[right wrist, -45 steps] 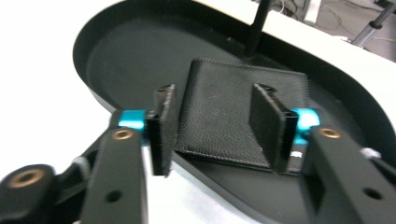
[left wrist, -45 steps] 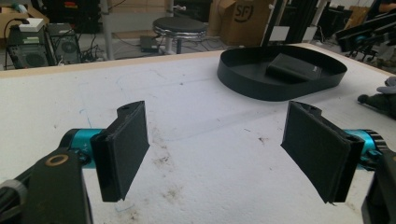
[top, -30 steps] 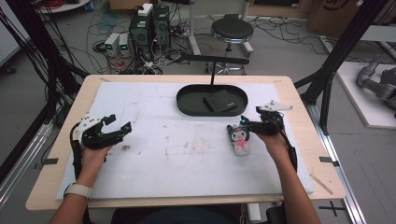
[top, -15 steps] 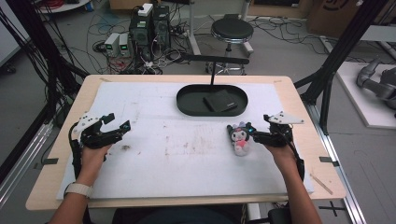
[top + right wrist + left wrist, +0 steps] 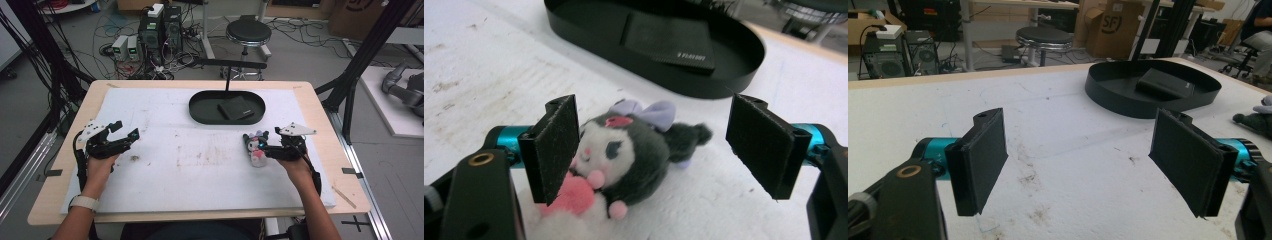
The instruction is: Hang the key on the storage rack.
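On the white mat in the high view, the plush toy lies at the right side, just in front of the black oval tray, which holds a flat black wallet. The right gripper sits right at the toy, jaws spread – they have just been opening – and the toy is between them, not pinched. The left gripper rests well apart at the left side of the mat, jaws wide and empty.

In the left gripper view, both pads stand far apart over bare stained mat – nothing between them; the tray is ahead to the right, wallet inside.

In the right gripper view, the toy lies on its side between the open jaws, its face touching or nearly touching the left pad, with a clear gap to the right pad. Purple bow on top, pink part low at the left. The tray is just behind.

Judgement: the step looks like getting a hold on the toy, likely for the tray. To do it well – shift the gripper so the toy's body sits centred between the pads, not crowded against one, then close on the thick head or torso rather than the bow or a limb. It is soft, so squeeze firmly enough that it does not slip. Keep the left gripper parked clear.
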`<state>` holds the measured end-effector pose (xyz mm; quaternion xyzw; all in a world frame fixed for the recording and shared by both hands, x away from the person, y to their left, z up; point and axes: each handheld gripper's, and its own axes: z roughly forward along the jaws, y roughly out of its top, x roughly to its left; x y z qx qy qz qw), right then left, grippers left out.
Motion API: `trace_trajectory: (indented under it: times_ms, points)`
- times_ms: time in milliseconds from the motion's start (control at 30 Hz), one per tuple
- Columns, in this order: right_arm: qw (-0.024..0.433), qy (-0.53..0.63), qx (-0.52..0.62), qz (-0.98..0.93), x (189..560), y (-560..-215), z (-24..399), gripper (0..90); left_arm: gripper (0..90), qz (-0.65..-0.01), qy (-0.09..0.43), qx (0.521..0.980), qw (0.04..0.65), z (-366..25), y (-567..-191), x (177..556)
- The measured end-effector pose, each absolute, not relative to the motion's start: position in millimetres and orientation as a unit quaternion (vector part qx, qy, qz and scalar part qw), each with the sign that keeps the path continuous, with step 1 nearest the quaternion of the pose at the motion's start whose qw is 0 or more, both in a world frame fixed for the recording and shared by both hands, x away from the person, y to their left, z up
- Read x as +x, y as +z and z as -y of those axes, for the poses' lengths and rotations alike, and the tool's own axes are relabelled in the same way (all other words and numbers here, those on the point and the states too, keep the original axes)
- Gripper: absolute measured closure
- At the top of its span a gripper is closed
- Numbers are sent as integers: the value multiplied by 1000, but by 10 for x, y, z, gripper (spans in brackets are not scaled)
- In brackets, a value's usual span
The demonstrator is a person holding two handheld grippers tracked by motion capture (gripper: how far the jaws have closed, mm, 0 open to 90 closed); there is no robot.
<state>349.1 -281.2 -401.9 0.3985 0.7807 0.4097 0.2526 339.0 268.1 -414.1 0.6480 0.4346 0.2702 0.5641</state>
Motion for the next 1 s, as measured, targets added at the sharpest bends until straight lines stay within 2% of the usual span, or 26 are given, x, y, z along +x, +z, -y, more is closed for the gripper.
trace_trajectory:
  times_ms: [200, 433, 500, 767, 867, 933, 1000]
  points:
    - [232, 394, 400, -795, 3506, -4060, 2664, 210, 223, -434, 271, 651, 561, -2671, -4138, 3387]
    - [251, 284, 396, -836, 3505, -4205, 2408, 199, 223, -434, 271, 652, 559, -2653, -4144, 3392]
    - [239, 280, 401, -839, 3529, -4245, 2401, 188, 223, -434, 271, 653, 559, -2654, -4144, 3391]
    - [259, 266, 392, -842, 3493, -4220, 2299, 197, 223, -433, 272, 654, 558, -2664, -4146, 3385]
    - [257, 236, 393, -851, 3512, -4278, 2264, 148, 223, -434, 271, 653, 558, -2660, -4148, 3386]
    - [241, 224, 397, -857, 3539, -4330, 2254, 189, 223, -434, 271, 654, 558, -2661, -4146, 3384]
    - [241, 230, 382, -862, 3533, -4312, 2254, 324, 223, -433, 271, 653, 558, -2662, -4143, 3381]
